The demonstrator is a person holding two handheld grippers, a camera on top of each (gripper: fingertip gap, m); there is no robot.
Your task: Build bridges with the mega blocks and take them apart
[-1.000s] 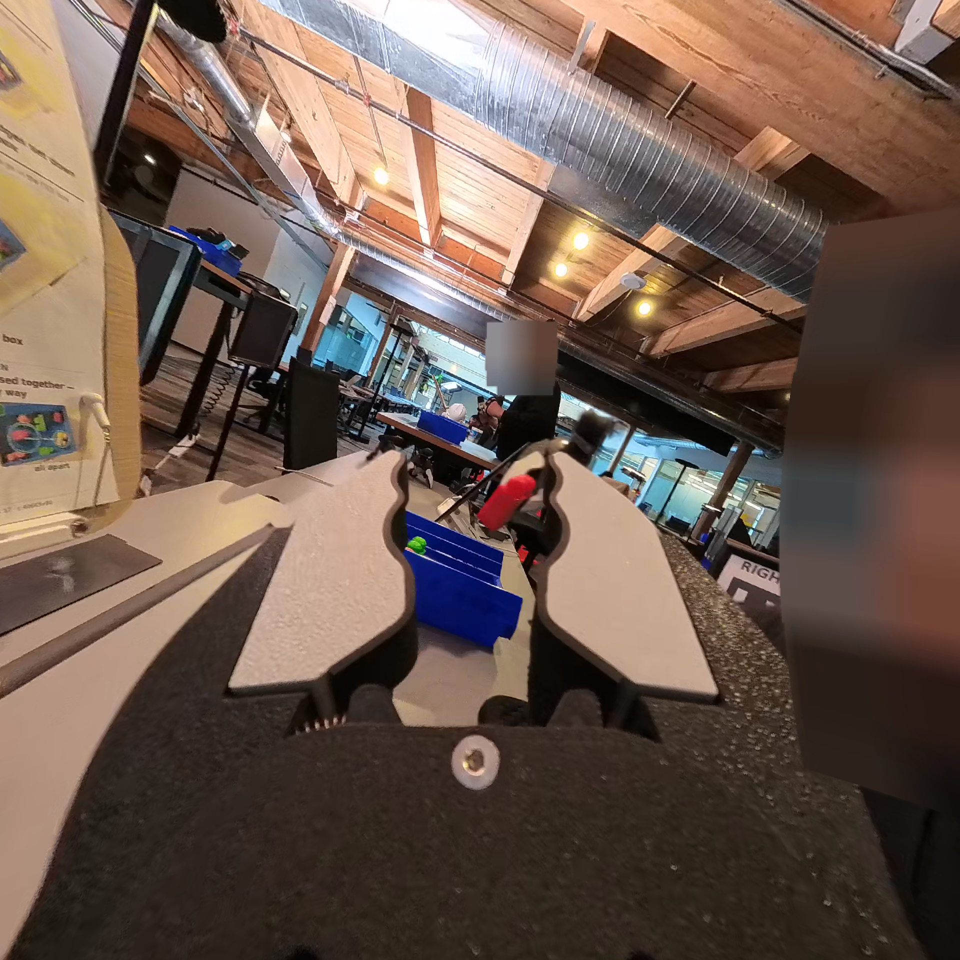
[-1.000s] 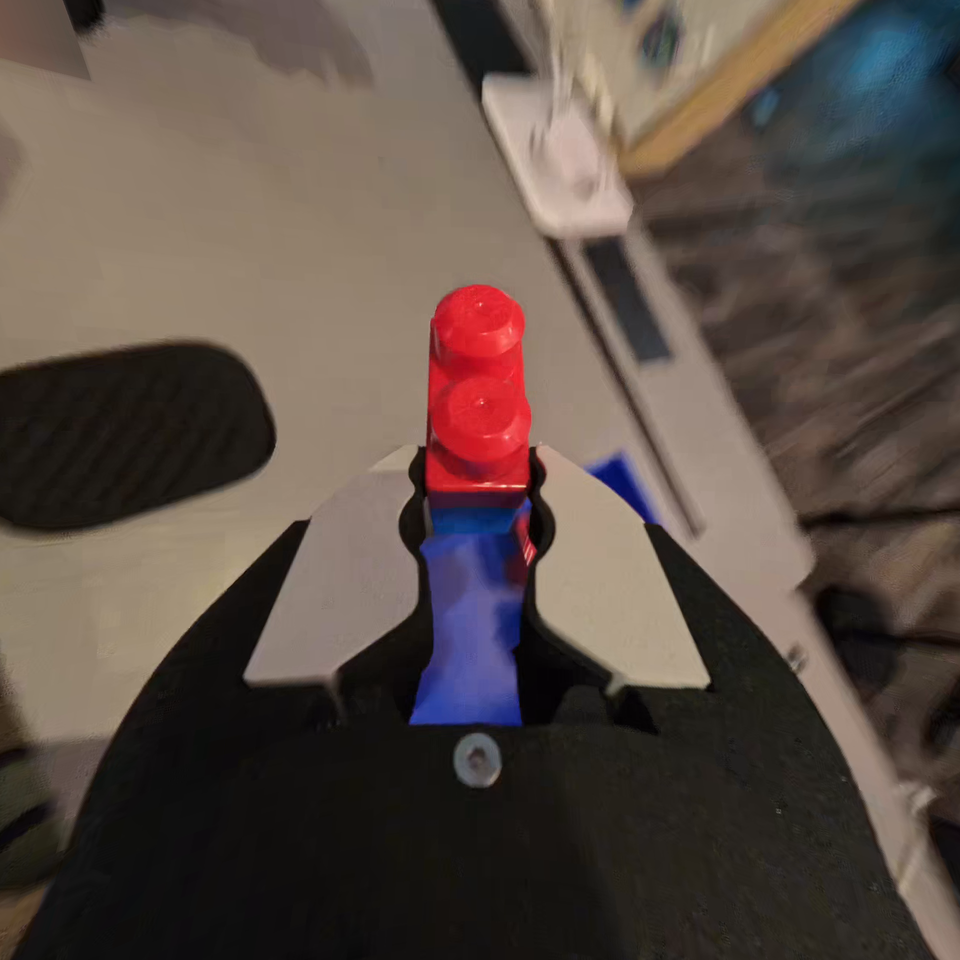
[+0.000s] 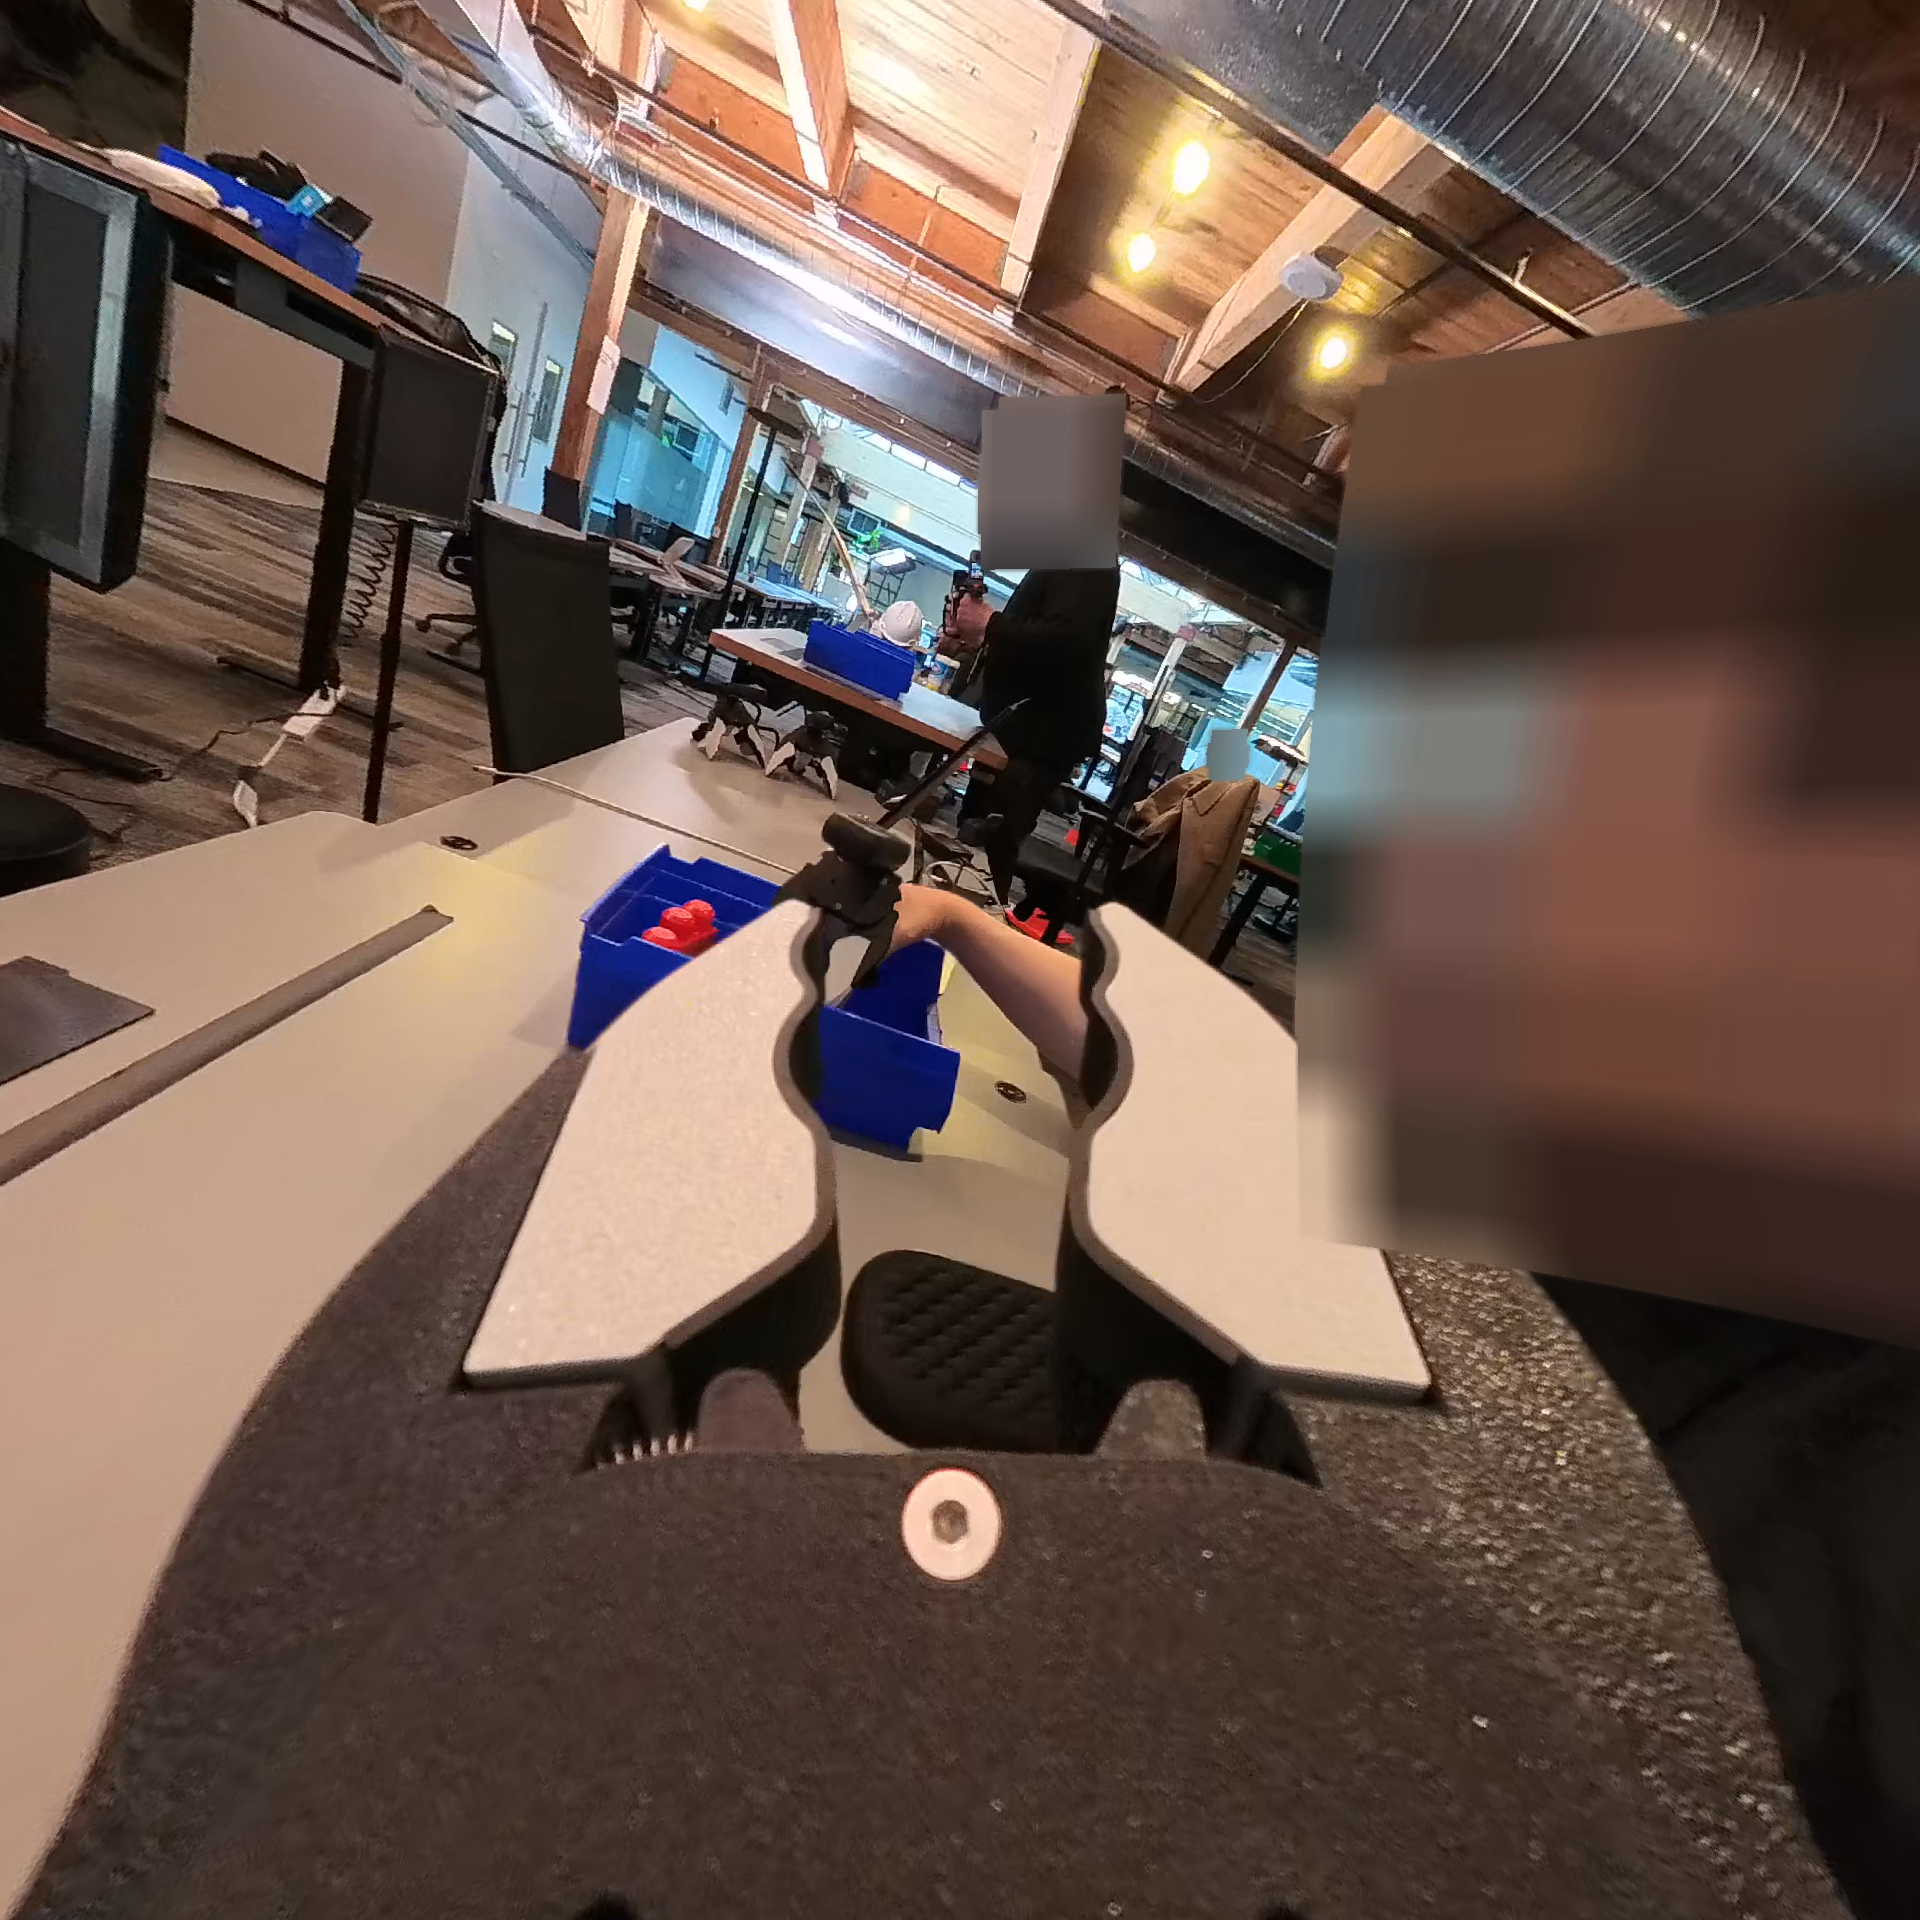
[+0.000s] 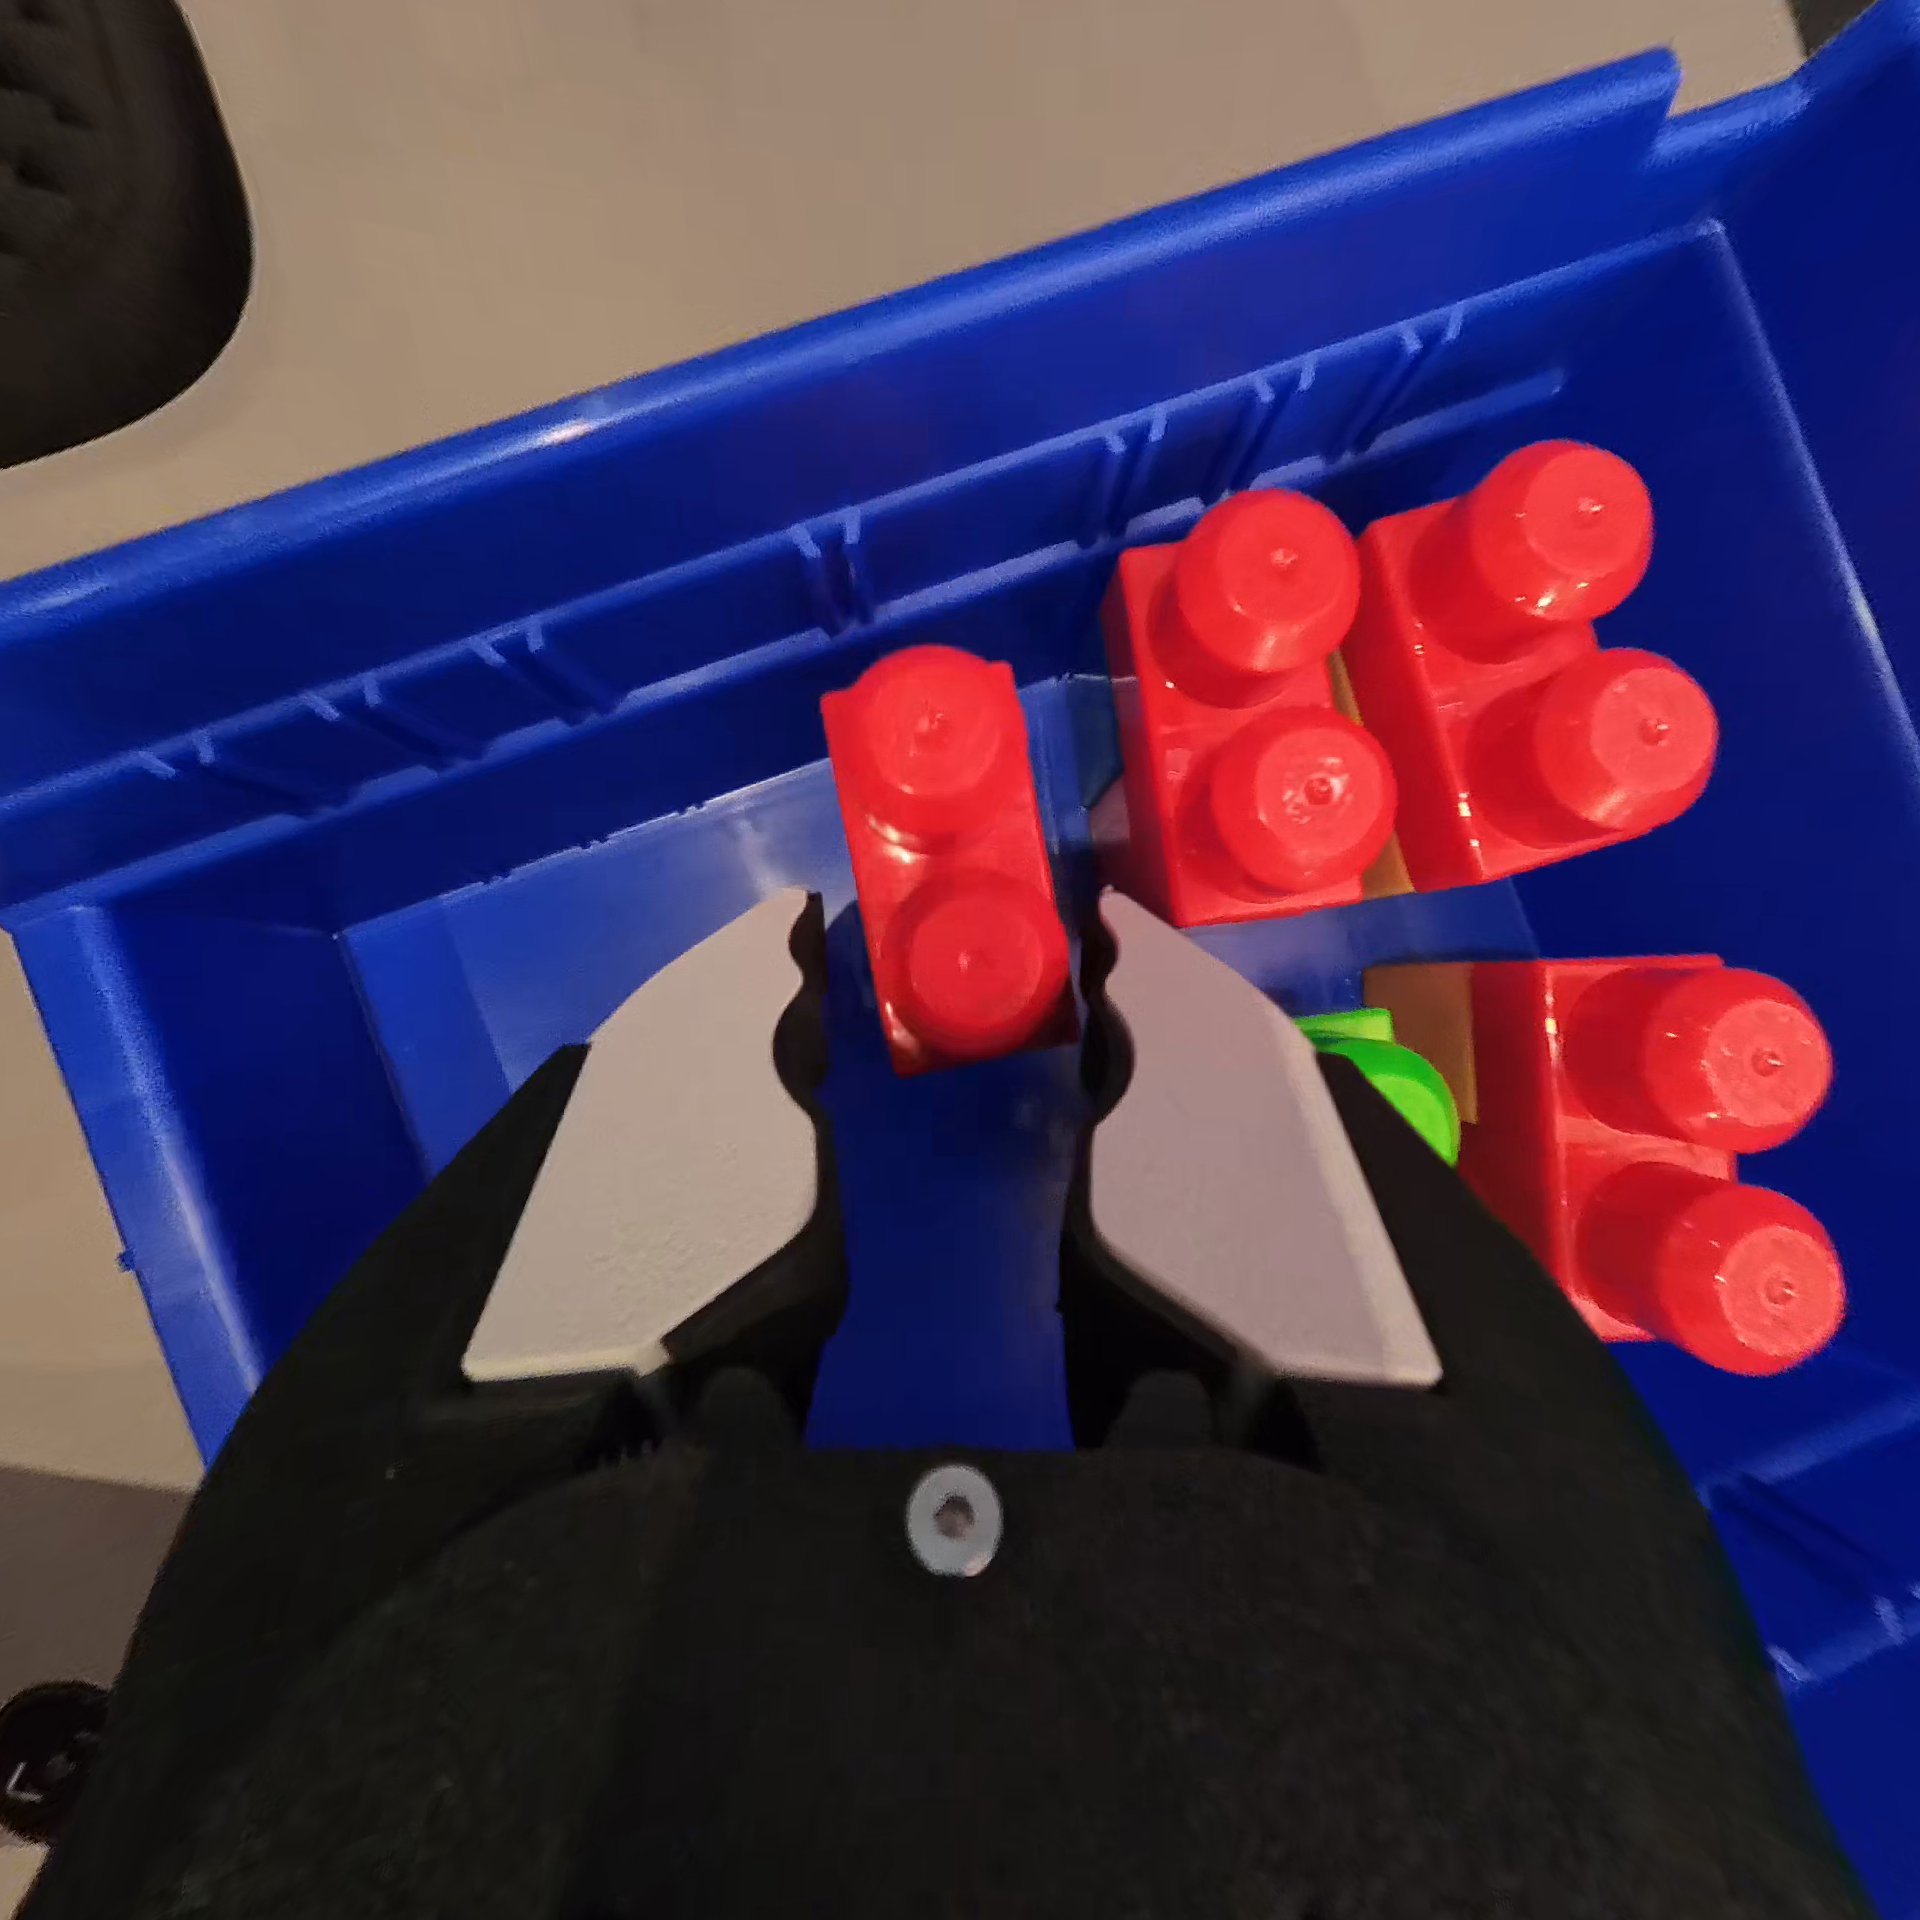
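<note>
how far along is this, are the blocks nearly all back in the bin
Late take-apart stage, it seems. Done: four loose red blocks lie in the blue bin, with a green block partly hidden. In hand: nothing; the right gripper is open over the nearest red block, and the left gripper is open and empty. Left: no bridge or stray blocks show on the table.

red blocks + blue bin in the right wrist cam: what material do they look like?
Red blocks: look like glossy moulded plastic; bright highlights on the round studs and a small dimple at each stud's centre suggest injection moulding. Blue bin: also looks like moulded plastic, semi-gloss, with thin ribs along its inner wall and soft reflections on the floor. Exact polymer can't be told from the pictures.
</note>
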